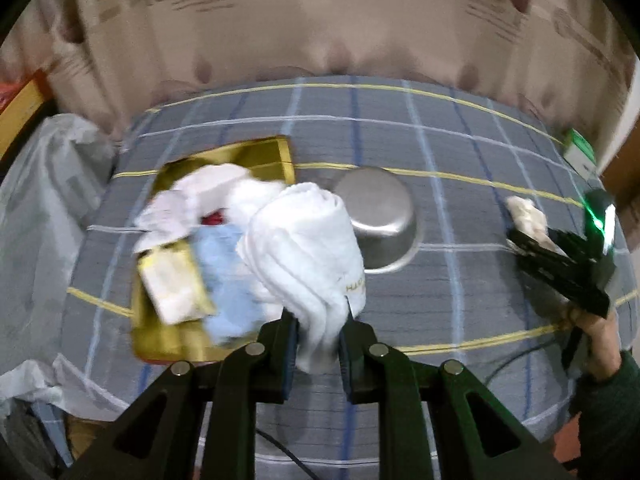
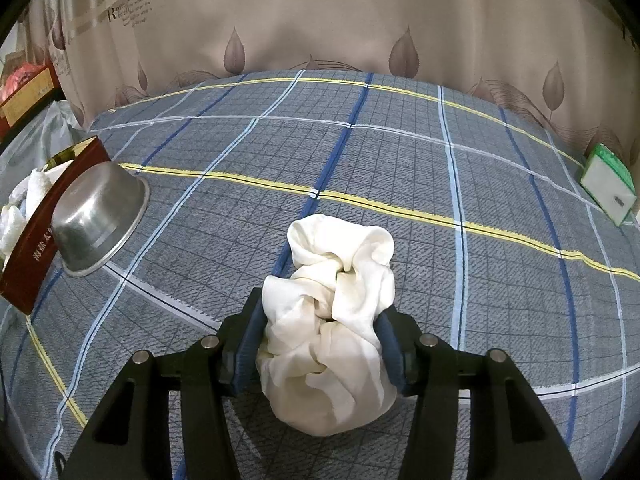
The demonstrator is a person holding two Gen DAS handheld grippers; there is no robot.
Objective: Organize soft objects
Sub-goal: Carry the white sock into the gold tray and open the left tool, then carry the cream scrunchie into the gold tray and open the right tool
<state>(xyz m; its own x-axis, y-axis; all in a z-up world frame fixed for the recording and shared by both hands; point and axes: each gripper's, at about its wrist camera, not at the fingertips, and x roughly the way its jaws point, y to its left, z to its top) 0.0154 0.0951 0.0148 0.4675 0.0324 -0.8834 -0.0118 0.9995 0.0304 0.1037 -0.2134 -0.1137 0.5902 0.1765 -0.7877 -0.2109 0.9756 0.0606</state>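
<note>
White terry first: our left gripper (image 1: 318, 334) has a rolled towel (image 1: 304, 248) pinched at its lower end, jaws nearly closed on the cloth, so the roll stands up from the pads and keeps its shape. It hangs over the near right corner of the gold box (image 1: 168, 340), which sits toward the left edge of the bed (image 1: 440, 152) and already holds white cloths, a pale blue one and a small packet. We judge the roll is headed there with the rest.

Just right of the box lies an upturned steel bowl (image 2: 100, 224), touching the box's side.

Our right gripper (image 2: 318, 344) points down near the middle of the bed, jaws about half open around a crumpled cream cloth (image 2: 332, 320). The pads sit against both flanks, yet the bundle rests on the bed, so we read a loose hold. A green-and-white packet (image 2: 608, 188) stands at the far right edge.
</note>
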